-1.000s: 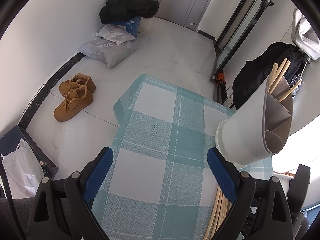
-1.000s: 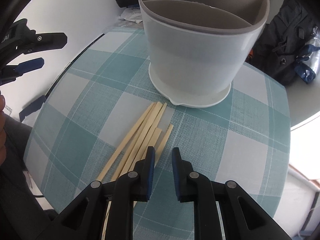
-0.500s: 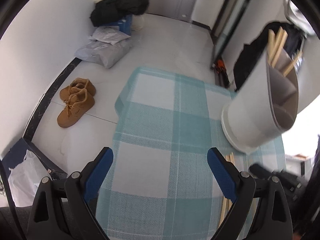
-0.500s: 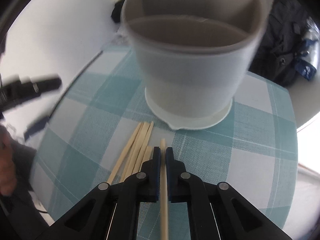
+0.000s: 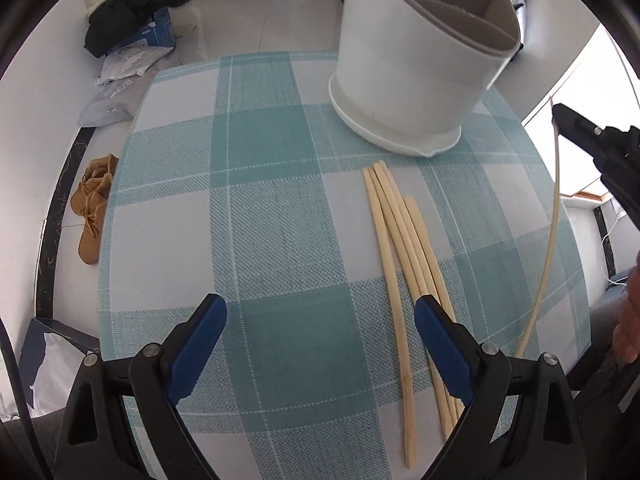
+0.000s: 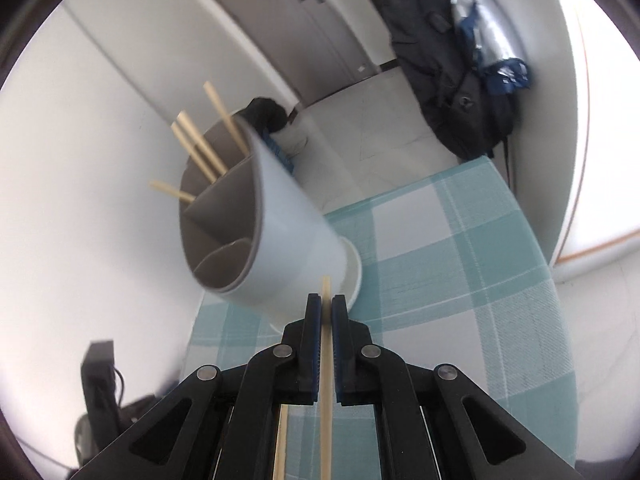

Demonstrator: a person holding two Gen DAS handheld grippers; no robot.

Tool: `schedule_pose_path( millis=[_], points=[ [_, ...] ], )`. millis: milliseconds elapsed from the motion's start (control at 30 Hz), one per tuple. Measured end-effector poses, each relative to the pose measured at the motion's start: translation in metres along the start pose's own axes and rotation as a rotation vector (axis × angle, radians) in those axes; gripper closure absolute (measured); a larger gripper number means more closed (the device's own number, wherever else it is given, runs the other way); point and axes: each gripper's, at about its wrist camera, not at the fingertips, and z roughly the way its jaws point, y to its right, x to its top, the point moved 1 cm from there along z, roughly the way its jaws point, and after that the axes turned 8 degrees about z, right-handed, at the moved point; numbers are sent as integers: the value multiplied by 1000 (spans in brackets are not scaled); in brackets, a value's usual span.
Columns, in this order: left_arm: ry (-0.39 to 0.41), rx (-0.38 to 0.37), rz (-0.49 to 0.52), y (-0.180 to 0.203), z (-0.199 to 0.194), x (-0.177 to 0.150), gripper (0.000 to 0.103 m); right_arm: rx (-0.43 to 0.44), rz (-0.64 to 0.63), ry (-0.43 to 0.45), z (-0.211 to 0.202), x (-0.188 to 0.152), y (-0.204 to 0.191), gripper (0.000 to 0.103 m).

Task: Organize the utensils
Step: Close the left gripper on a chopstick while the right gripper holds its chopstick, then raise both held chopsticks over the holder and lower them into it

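the right claw (image 6: 326,312) is clenched on a single bamboo chopstick (image 6: 325,360), which runs lengthwise between the blue pads with its tip just past them; the jaws have just been closing onto it. in the left wrist view that same chopstick (image 5: 550,236) hangs clear above the desk (image 5: 280,216) at the right edge, beside a bare hand (image 5: 630,312). the left claw (image 5: 320,336) is released, jaws wide apart, nothing between the pads, low over the teal-and-white checked cloth. four loose chopsticks (image 5: 404,240) lie side by side on the cloth, tips near the base of the white utensil holder (image 5: 416,64), their far ends passing under the left claw's right finger. the holder stands on a white drip saucer, has a grey divided liner, and in the right wrist view (image 6: 280,240) carries several chopsticks (image 6: 200,148) upright in its far compartment; the near compartments appear empty. around the desk: tan boots (image 5: 94,208) on the floor at left, a black coat (image 5: 136,4) over a blue box (image 5: 154,34) whose white lettering is too small to read, grey mailer bags (image 5: 116,84), a black backpack (image 6: 460,80) and a folded silver umbrella (image 6: 484,32) against the wall, and a grey door (image 6: 288,20). nothing stands between the held chopstick and the holder.
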Motion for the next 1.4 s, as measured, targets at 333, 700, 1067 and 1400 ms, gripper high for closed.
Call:
schedule_pose_path(
  millis=[333, 700, 1067, 1400],
  points=[
    [-18, 95, 37, 5, 11, 8, 11, 29, 29, 89, -39, 13, 6, 99],
    [-37, 104, 4, 4, 19, 41, 51, 38, -7, 104, -42, 9, 6, 99],
    [-28, 123, -108, 14, 20, 51, 101, 44, -17, 104, -44, 9, 4, 99],
    [69, 62, -132, 14, -9, 51, 102, 61, -105, 126, -50, 0, -17, 99]
  ],
)
